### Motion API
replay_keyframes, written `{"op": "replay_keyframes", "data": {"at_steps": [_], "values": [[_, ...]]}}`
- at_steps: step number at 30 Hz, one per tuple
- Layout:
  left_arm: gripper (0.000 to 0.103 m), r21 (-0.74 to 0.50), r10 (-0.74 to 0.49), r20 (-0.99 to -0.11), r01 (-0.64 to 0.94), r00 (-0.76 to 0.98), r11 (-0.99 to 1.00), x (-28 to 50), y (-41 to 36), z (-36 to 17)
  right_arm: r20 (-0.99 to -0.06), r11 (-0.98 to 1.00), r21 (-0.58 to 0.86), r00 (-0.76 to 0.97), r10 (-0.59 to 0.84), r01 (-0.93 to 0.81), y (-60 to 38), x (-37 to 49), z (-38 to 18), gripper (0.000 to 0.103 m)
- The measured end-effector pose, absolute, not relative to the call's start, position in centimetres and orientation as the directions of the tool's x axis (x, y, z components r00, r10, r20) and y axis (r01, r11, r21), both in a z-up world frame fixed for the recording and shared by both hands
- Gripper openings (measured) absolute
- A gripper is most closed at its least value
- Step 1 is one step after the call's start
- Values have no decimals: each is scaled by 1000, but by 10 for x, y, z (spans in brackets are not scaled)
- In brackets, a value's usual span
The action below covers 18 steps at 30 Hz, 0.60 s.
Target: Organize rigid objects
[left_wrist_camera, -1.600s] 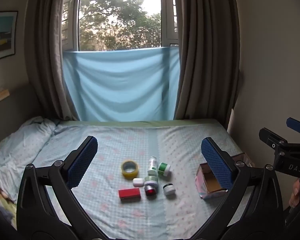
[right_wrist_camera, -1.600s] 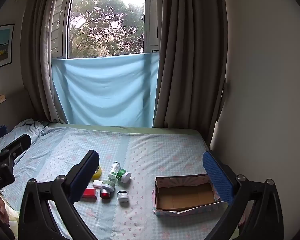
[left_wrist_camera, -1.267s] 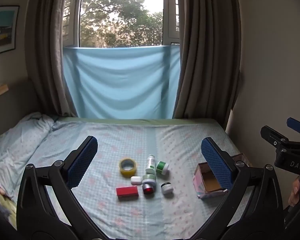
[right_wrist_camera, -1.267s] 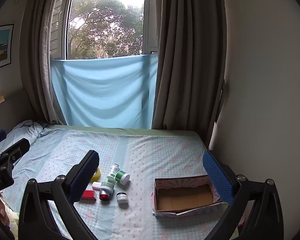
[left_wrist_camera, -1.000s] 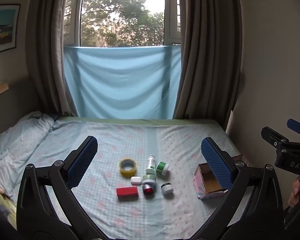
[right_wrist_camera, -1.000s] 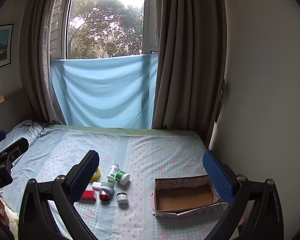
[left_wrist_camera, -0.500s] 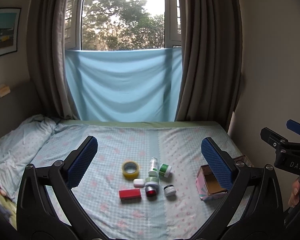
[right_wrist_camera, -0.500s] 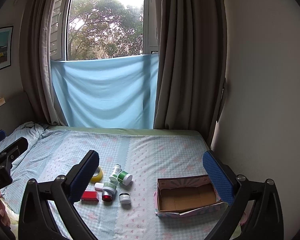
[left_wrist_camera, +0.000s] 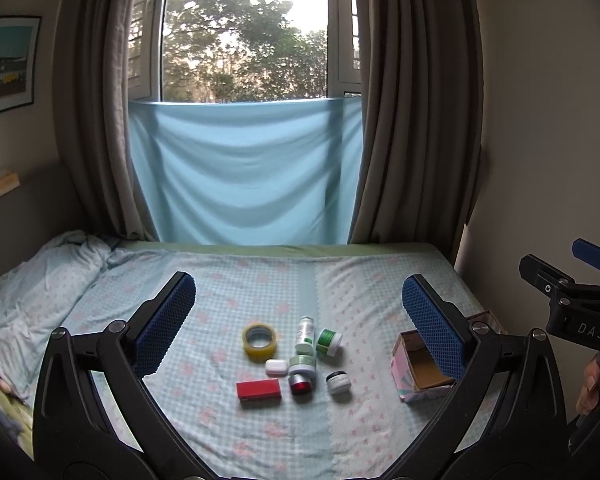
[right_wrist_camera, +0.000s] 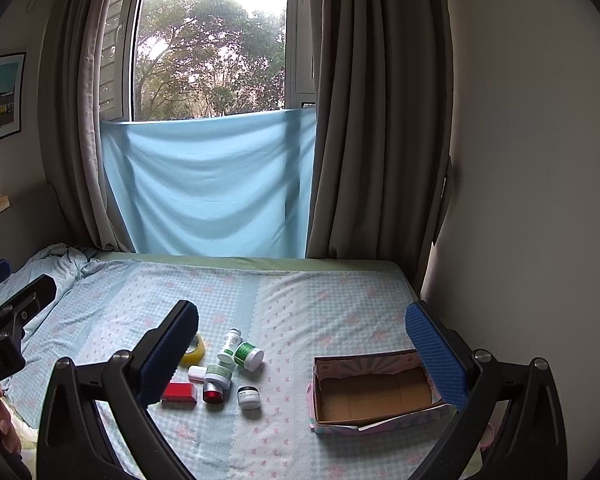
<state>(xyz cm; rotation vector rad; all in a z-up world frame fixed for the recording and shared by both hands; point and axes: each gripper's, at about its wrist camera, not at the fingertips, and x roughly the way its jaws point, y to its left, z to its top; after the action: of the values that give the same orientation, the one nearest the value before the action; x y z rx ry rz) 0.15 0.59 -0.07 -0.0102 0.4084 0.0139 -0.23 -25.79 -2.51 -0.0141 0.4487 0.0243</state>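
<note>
A cluster of small items lies on the bed: a yellow tape roll (left_wrist_camera: pixel 259 341), a white bottle (left_wrist_camera: pixel 305 335), a green-labelled jar (left_wrist_camera: pixel 329 342), a red box (left_wrist_camera: pixel 259 390), a red-capped jar (left_wrist_camera: pixel 301 378), a small white case (left_wrist_camera: pixel 276 367) and a small dark-lidded jar (left_wrist_camera: pixel 338 382). An open pink cardboard box (right_wrist_camera: pixel 374 394) stands to their right, empty. My left gripper (left_wrist_camera: pixel 300 328) is open above the cluster. My right gripper (right_wrist_camera: pixel 300 356) is open, between the cluster and the box. Both are empty.
The bed has a blue checked sheet (left_wrist_camera: pixel 228 288), with a rumpled pillow (left_wrist_camera: pixel 40 276) at far left. A wall (right_wrist_camera: pixel 520 200) runs along the bed's right side. Curtains and a blue cloth (left_wrist_camera: pixel 240 176) hang at the window behind.
Both views shift only slightly; the items now sit a little lower in the left wrist view. Both grippers stay open and empty.
</note>
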Motion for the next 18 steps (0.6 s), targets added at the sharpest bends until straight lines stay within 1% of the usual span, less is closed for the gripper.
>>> {"op": "replay_keyframes", "data": {"at_steps": [18], "values": [[102, -5, 9, -401, -13, 916, 1000, 2, 7, -2, -442, 1000, -12, 897, 13, -21, -258, 1, -22, 103]]}}
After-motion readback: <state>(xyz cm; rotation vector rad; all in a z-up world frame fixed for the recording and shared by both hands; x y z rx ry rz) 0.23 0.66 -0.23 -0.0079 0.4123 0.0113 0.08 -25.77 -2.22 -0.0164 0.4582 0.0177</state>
